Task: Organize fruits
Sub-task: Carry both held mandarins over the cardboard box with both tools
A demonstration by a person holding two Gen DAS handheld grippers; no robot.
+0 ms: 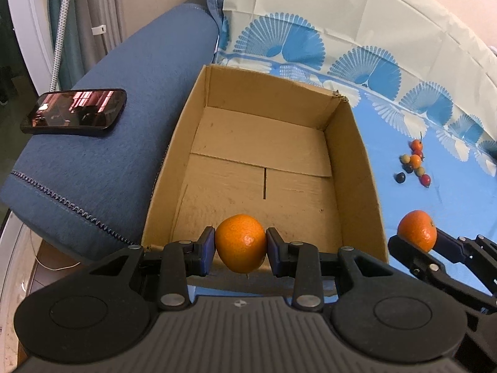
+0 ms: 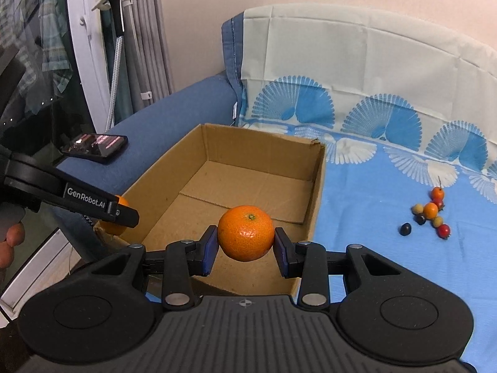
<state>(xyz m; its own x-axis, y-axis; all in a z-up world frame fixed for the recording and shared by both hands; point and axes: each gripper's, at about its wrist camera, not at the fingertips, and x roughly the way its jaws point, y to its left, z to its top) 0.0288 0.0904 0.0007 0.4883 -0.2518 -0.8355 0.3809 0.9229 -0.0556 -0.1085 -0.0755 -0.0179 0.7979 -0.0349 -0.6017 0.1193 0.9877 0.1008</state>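
Over cardboard box (image 1: pixel 351 168); each hand-held gripper (image 1: pixel 240 245) (image 2: pixel 245 242) clamps 1 orange (image 1: pixel 240 242) (image 2: pixel 245 236).

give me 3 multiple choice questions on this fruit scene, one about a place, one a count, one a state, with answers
1. Where does the phone lie?
A. inside the cardboard box
B. on the blue armrest left of the box
C. on the patterned sheet by the small fruits

2. How many oranges are held in grippers?
A. one
B. two
C. four

3. What is the state of the cardboard box?
A. open-topped, nothing lying on its floor
B. closed with flaps taped
C. half full of small fruits

Answers:
1. B: the phone rests on the blue armrest, outside the cardboard box.
2. B: the left gripper clamps one orange and the right gripper clamps another orange.
3. A: the box floor is bare, and the small fruits lie on the patterned sheet.
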